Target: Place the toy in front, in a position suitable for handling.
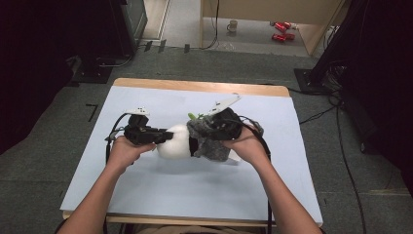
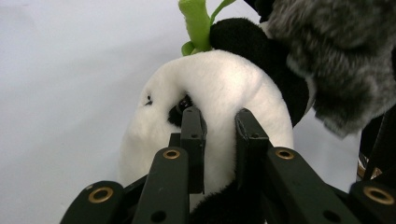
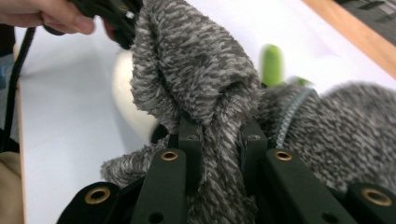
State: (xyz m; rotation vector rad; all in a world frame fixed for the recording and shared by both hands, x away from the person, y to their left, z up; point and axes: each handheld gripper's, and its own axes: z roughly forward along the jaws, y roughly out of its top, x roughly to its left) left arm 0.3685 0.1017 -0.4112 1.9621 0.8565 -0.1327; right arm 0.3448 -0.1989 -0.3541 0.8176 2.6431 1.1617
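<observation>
A white and black plush panda [image 1: 176,141] lies on the pale blue table top [image 1: 195,185], with a green stalk [image 1: 194,116] at its far side. My left gripper [image 1: 163,137] is shut on the panda's white head [image 2: 219,98], its jaws pinching the plush by an eye patch. A grey fuzzy garment [image 1: 213,144] covers the panda's body. My right gripper [image 1: 204,127] is shut on a fold of that grey garment [image 3: 196,84], which bunches up above the jaws. The green stalk [image 3: 272,63] shows behind the fabric.
The table's wooden far edge [image 1: 199,87] borders grey carpet. Cables [image 1: 341,146] trail on the floor at the right. A mug [image 1: 233,25] and red cans [image 1: 281,30] lie far back. Dark equipment stands at both back corners.
</observation>
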